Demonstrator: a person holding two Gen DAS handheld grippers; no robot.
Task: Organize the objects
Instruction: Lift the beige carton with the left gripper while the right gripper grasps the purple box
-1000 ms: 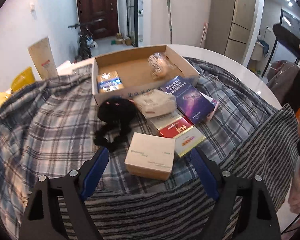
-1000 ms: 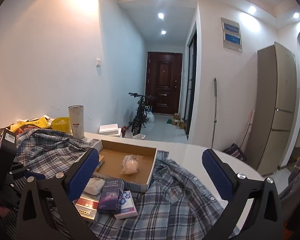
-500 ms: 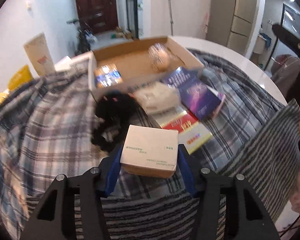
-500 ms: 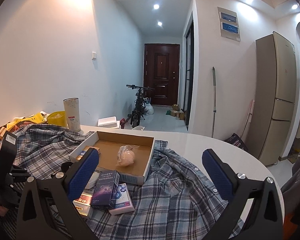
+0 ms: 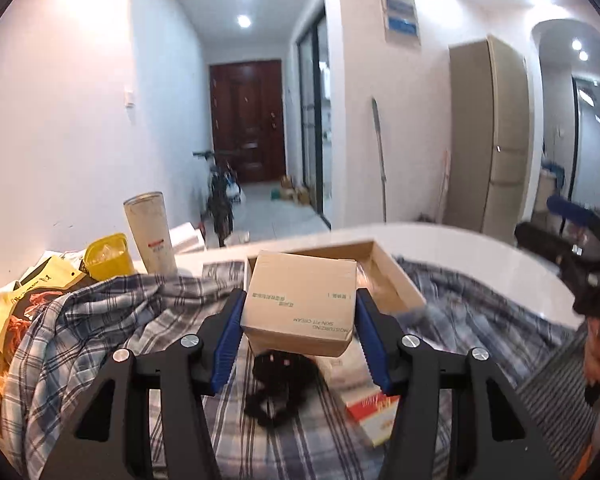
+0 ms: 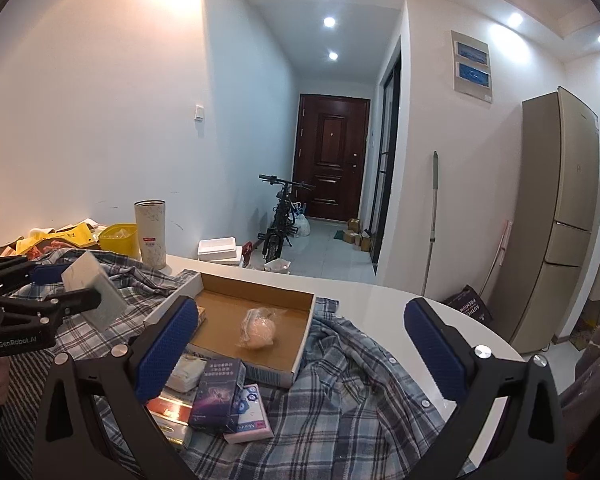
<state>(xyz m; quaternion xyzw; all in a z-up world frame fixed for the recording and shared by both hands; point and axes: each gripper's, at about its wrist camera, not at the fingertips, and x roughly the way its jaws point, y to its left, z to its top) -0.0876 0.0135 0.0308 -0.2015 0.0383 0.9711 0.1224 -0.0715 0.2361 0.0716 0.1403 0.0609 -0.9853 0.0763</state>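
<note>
My left gripper is shut on a beige cream box and holds it lifted above the plaid cloth, in front of the shallow cardboard tray. In the right wrist view the same box hangs in the left gripper at the far left. My right gripper is open and empty, above the tray, which holds a wrapped bun. A purple box, a pink-edged box and a red-and-white pack lie in front of the tray. A black plush item lies under the lifted box.
A plaid shirt covers the round white table. A tall white canister, a yellow container and snack bags stand at the left. A striped cloth lies at the right.
My left gripper closed on the beige box and lifted it off the cloth, tilting up toward the tray. My right gripper stayed open and shifted slightly.
</note>
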